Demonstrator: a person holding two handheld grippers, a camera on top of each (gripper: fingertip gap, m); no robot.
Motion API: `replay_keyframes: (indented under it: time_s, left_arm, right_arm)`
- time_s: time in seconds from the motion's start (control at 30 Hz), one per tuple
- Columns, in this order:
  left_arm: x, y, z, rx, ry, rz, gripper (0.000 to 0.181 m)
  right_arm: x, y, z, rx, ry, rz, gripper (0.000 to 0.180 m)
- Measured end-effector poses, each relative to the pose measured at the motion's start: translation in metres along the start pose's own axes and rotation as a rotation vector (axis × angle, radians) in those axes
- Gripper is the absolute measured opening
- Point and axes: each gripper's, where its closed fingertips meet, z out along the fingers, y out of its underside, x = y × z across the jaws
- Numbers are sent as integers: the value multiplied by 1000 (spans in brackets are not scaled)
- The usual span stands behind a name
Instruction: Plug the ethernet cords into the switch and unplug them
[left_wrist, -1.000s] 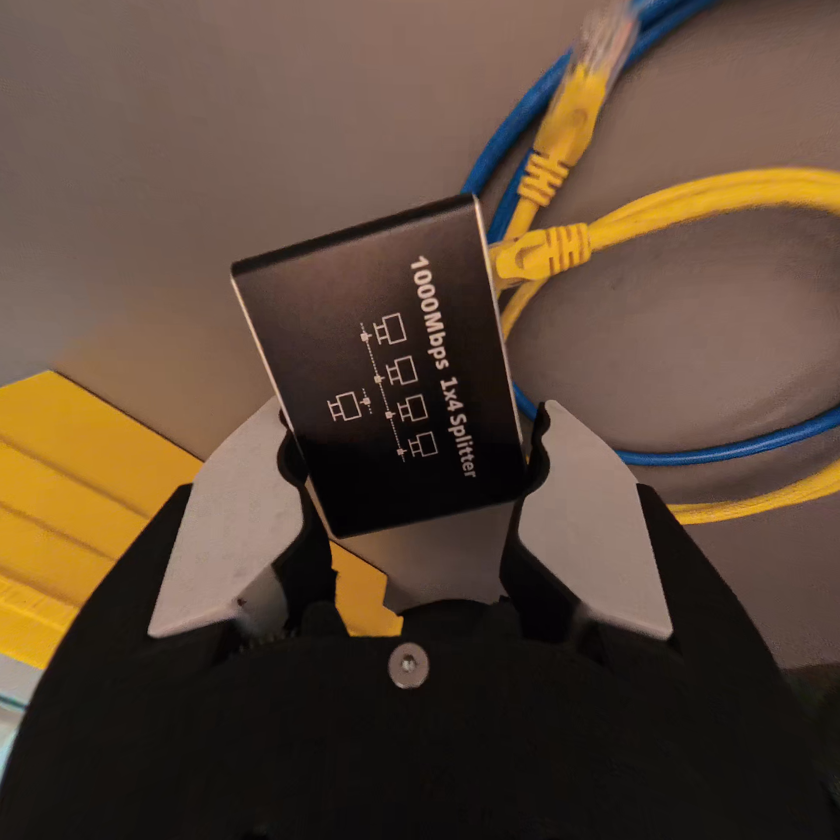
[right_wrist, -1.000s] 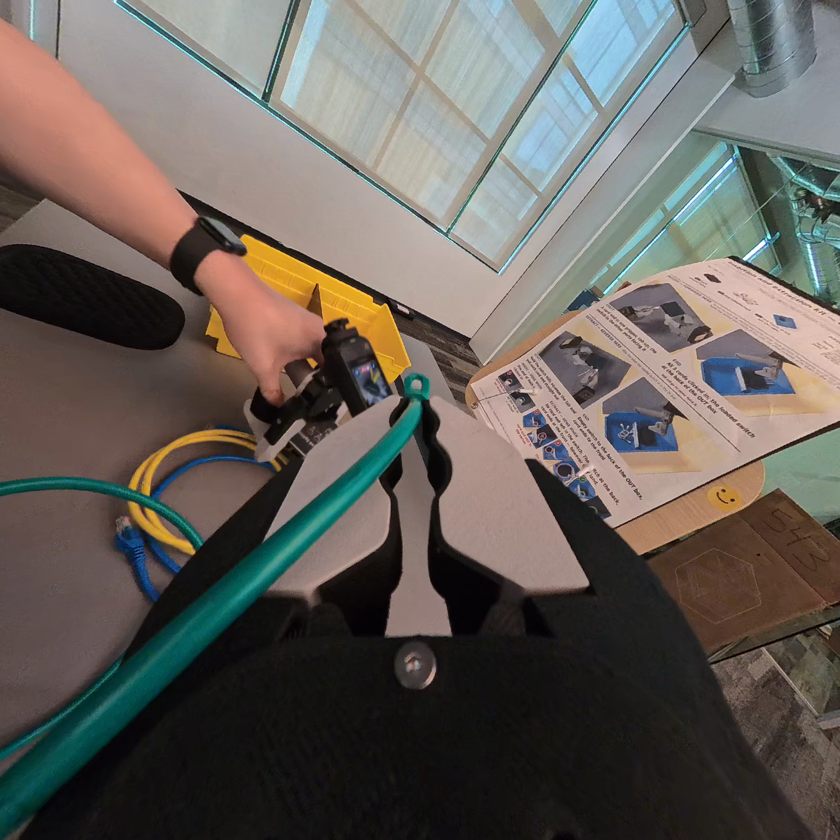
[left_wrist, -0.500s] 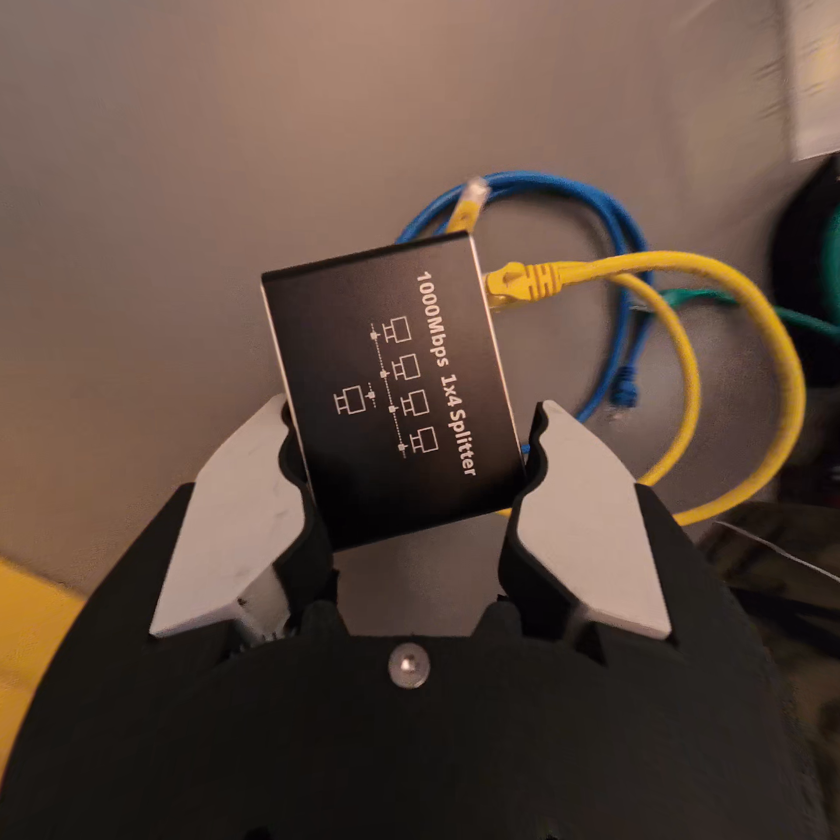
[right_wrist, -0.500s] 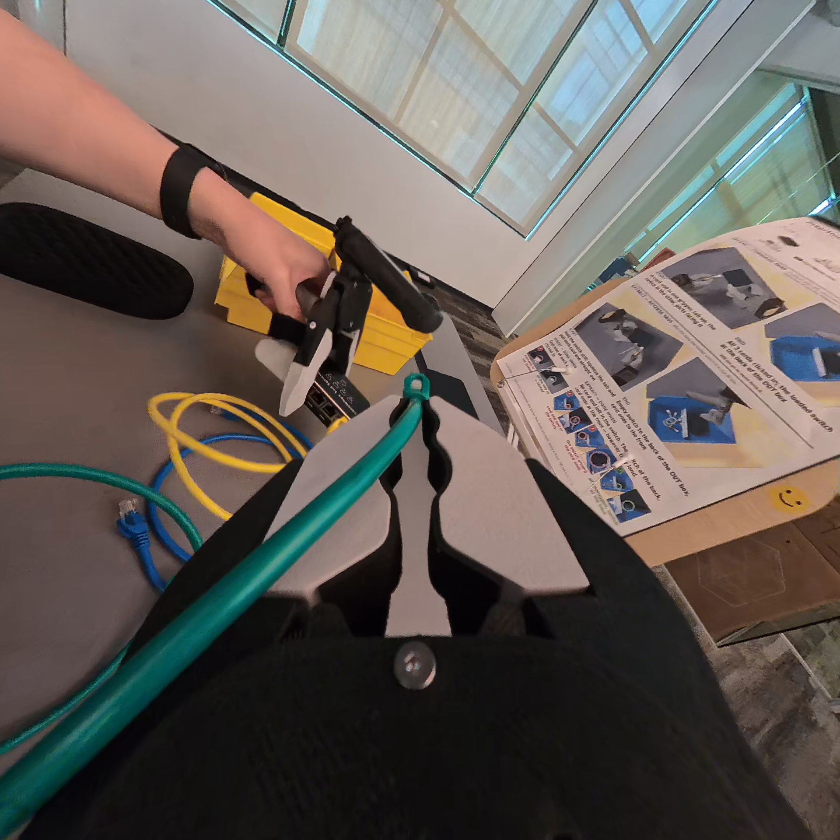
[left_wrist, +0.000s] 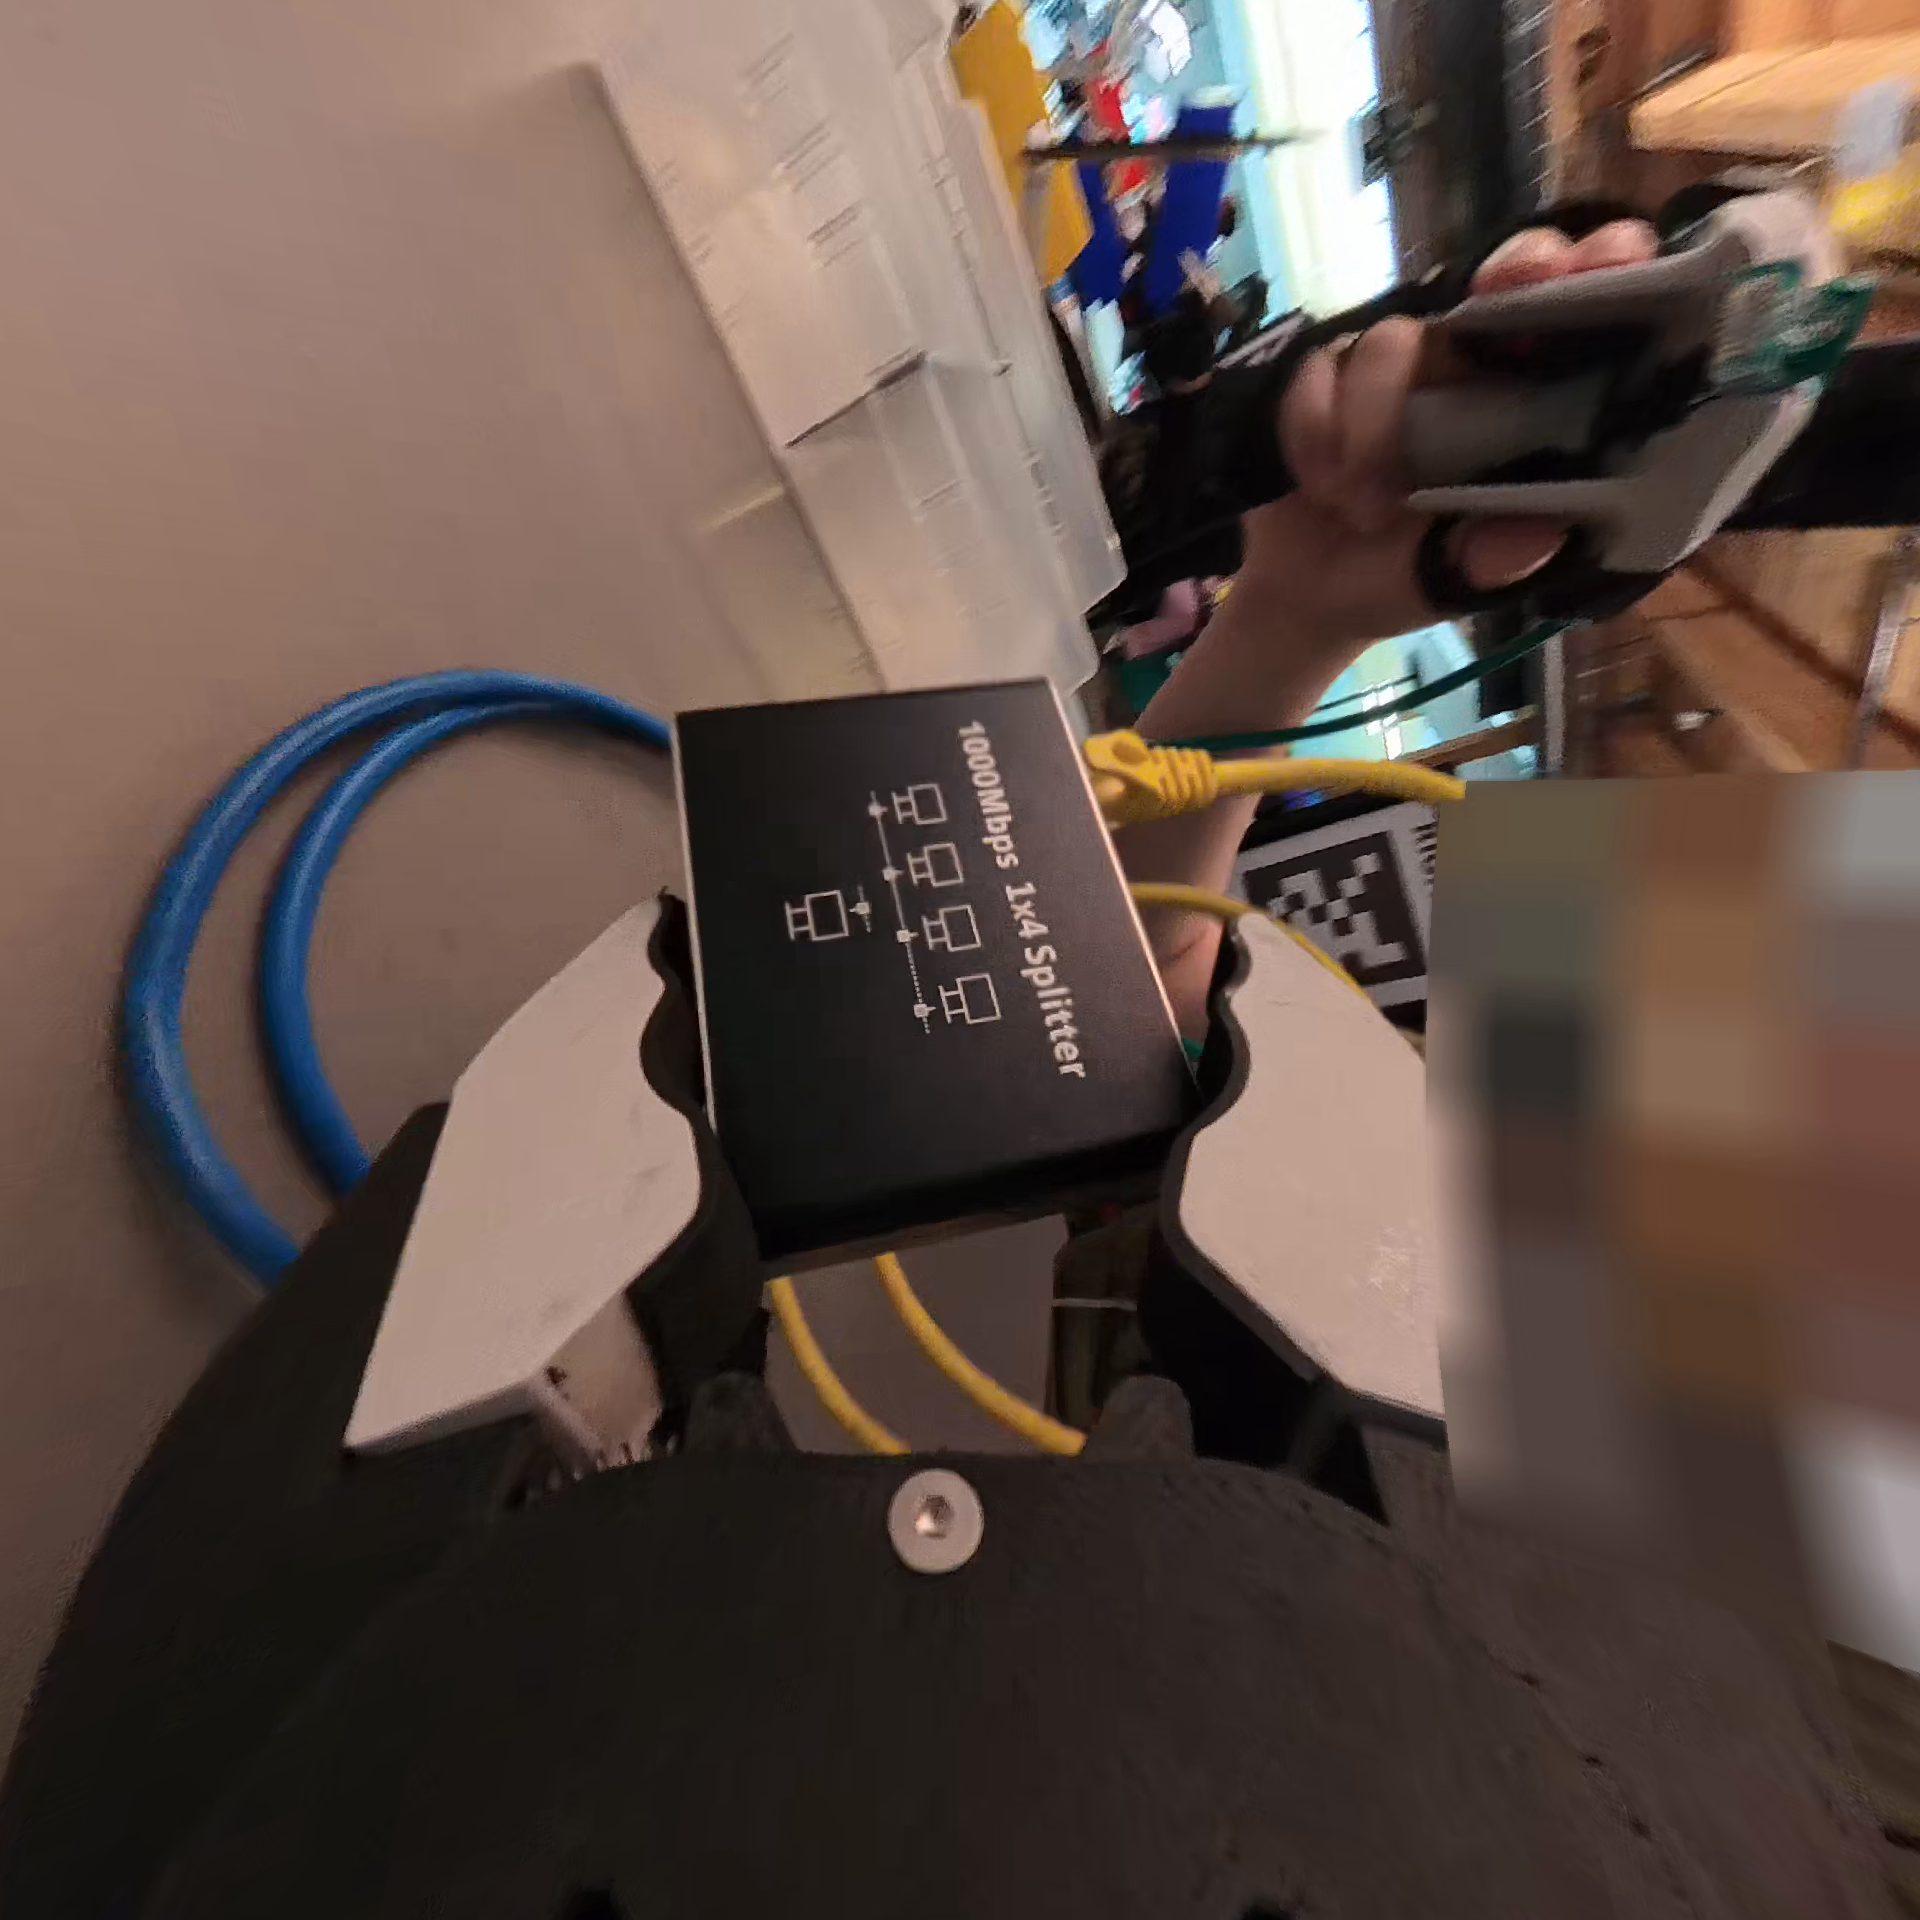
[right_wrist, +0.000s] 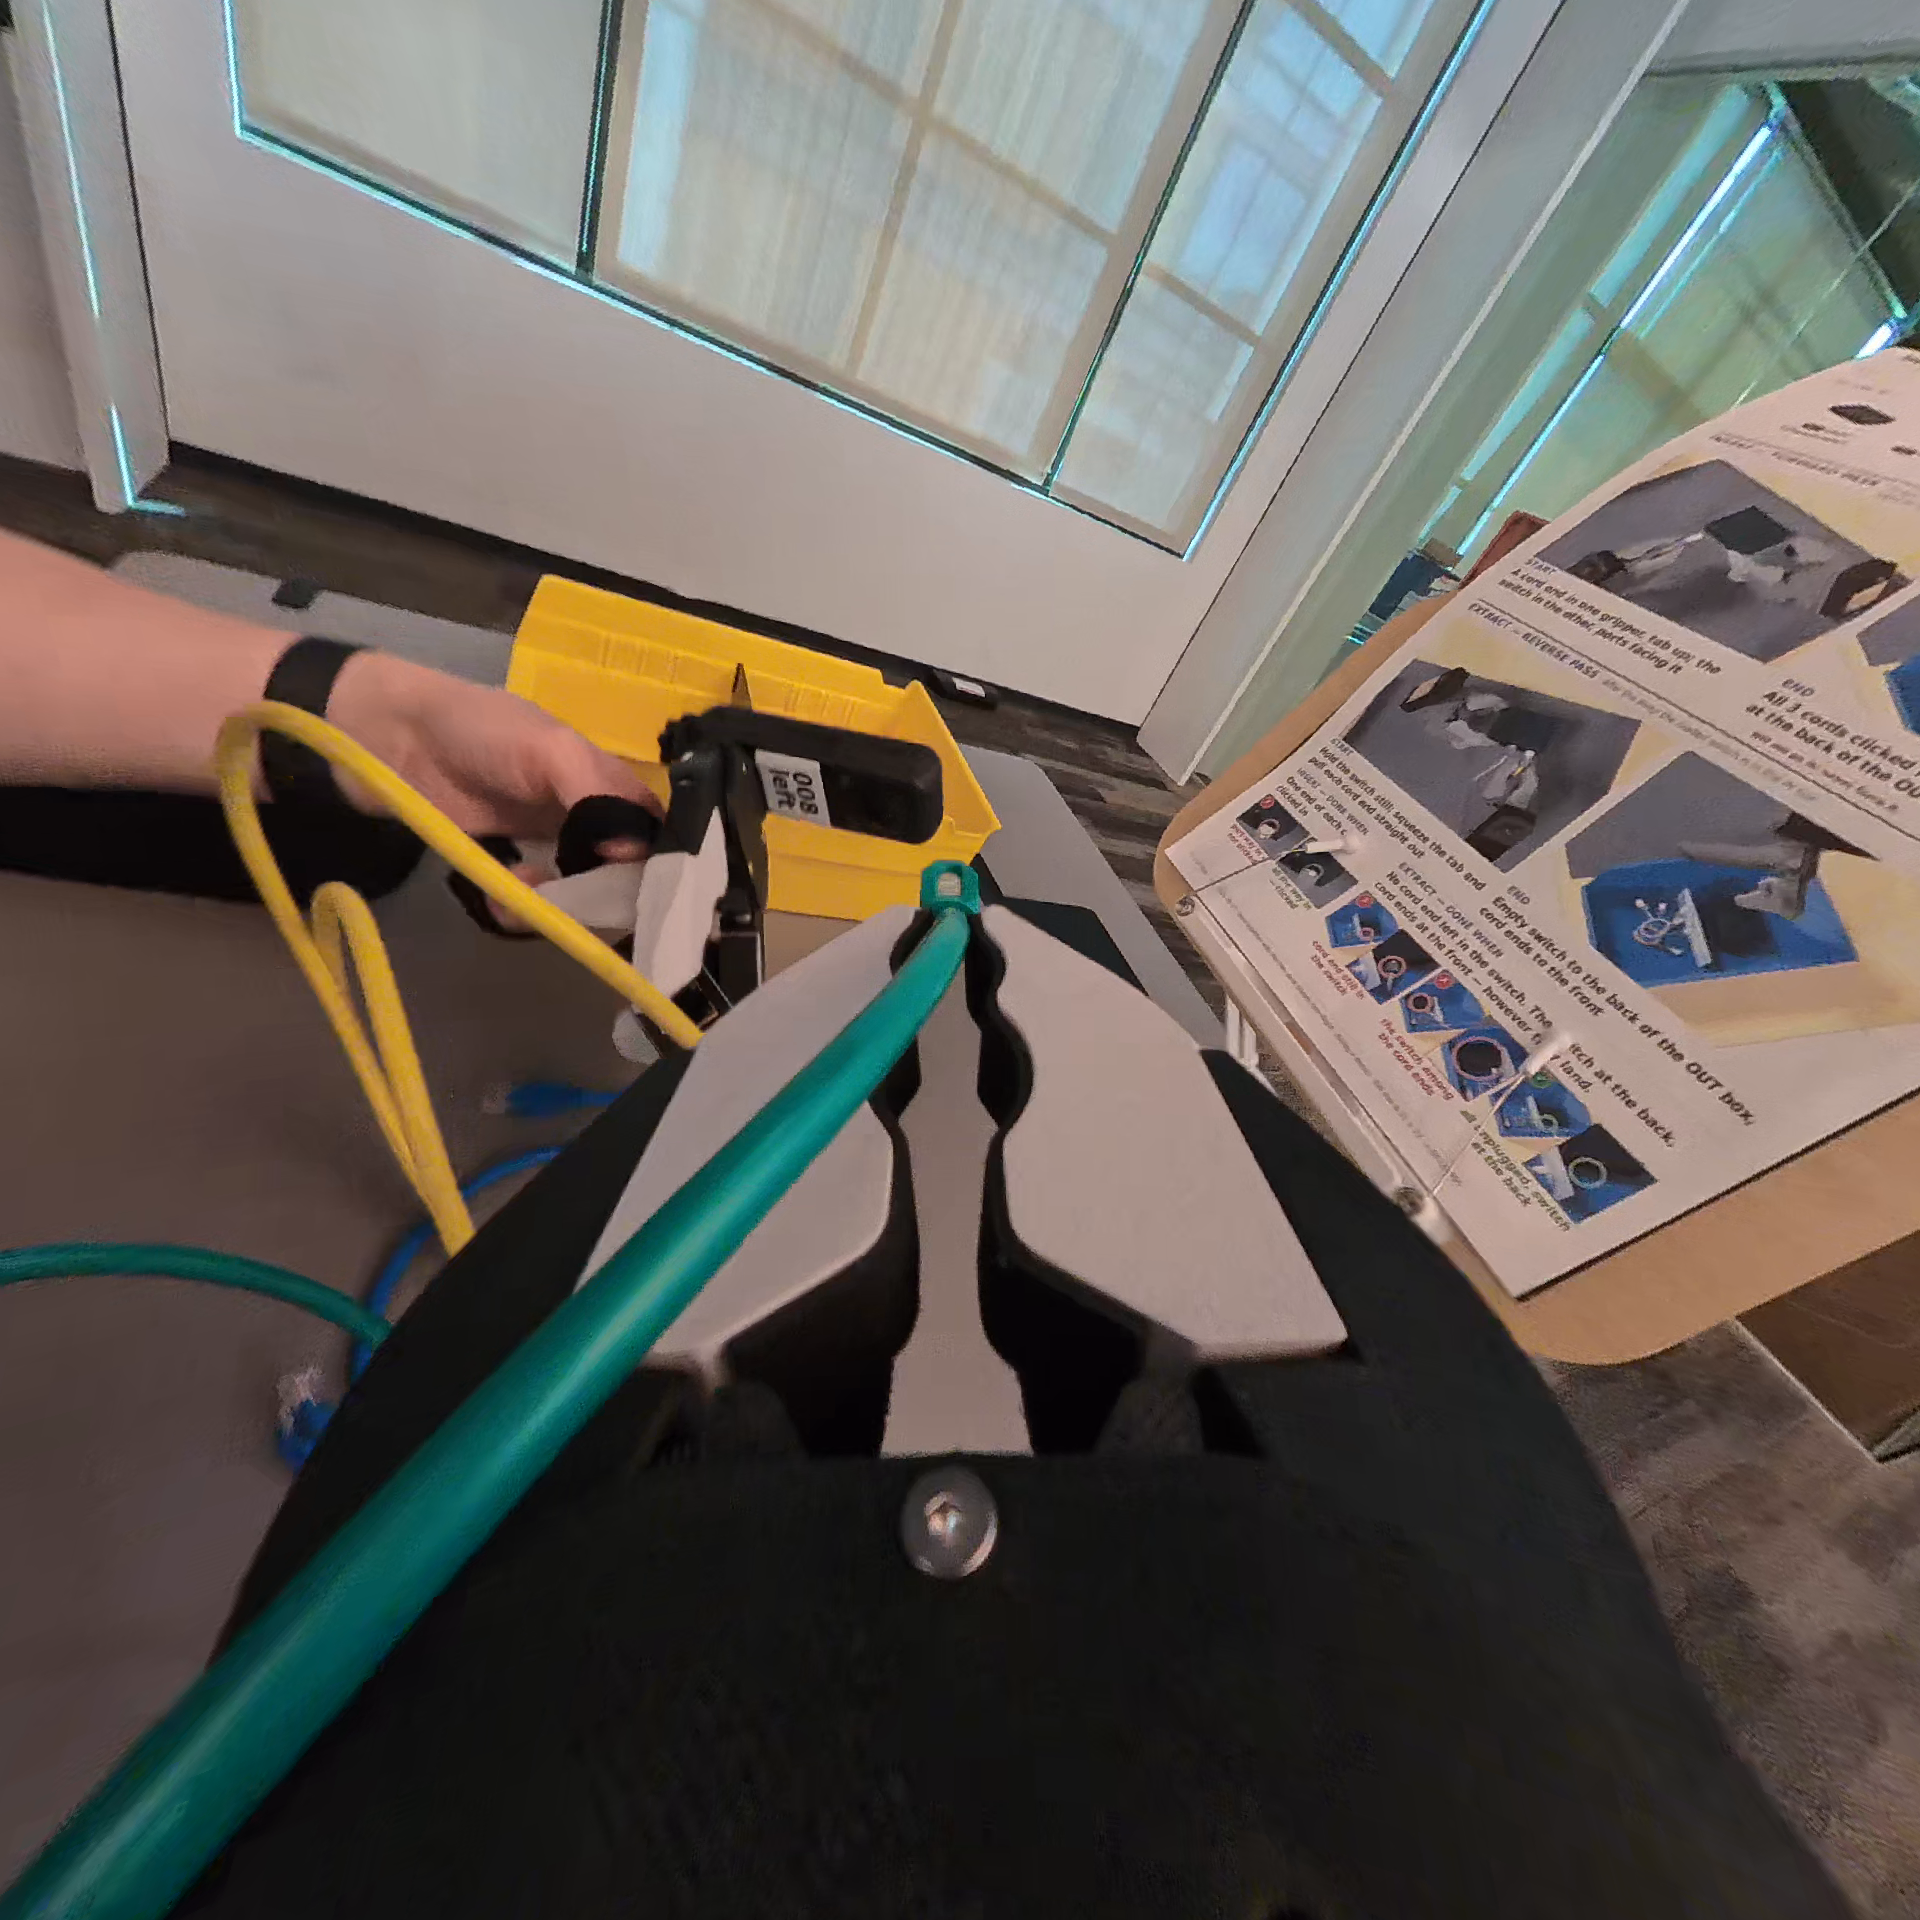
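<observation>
My left gripper (left_wrist: 940, 971) is shut on the black switch (left_wrist: 914, 956) and holds it lifted and turned on its side. A yellow cord (left_wrist: 1153, 774) is plugged into the switch's far right port and hangs in a loop (right_wrist: 343, 914). My right gripper (right_wrist: 961, 920) is shut on the green cord (right_wrist: 727, 1143) just behind its plug (right_wrist: 948, 888), which sticks out past the fingertips. The right gripper also shows far off in the left wrist view (left_wrist: 1621, 405), and the left gripper shows in the right wrist view (right_wrist: 717, 935), close to the left of the green plug. The blue cord (left_wrist: 208, 935) lies loose on the table.
A yellow bin (right_wrist: 727, 717) stands at the far table edge behind the left gripper. A tilted board with an instruction sheet (right_wrist: 1610, 883) stands to the right. A white tray (left_wrist: 883, 312) lies beyond the switch. A person's hand (right_wrist: 488, 748) holds the left gripper.
The left gripper has lifted and swung the switch toward the right gripper, pulling the yellow cord up off the table. The right gripper still holds the green cord and has come closer.
</observation>
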Motion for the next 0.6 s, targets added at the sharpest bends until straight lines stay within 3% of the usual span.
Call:
replay_keyframes:
  time_s: [0.3,0.6]
  left_arm:
    - [8,-36,-6,188,165,-2,93]
    - [40,-51,-12,248,187,195,93]
  right_arm:
    - [6,-12,-5,59,25,86,6]
    - [-16,-22,4,95,-66,29,6]
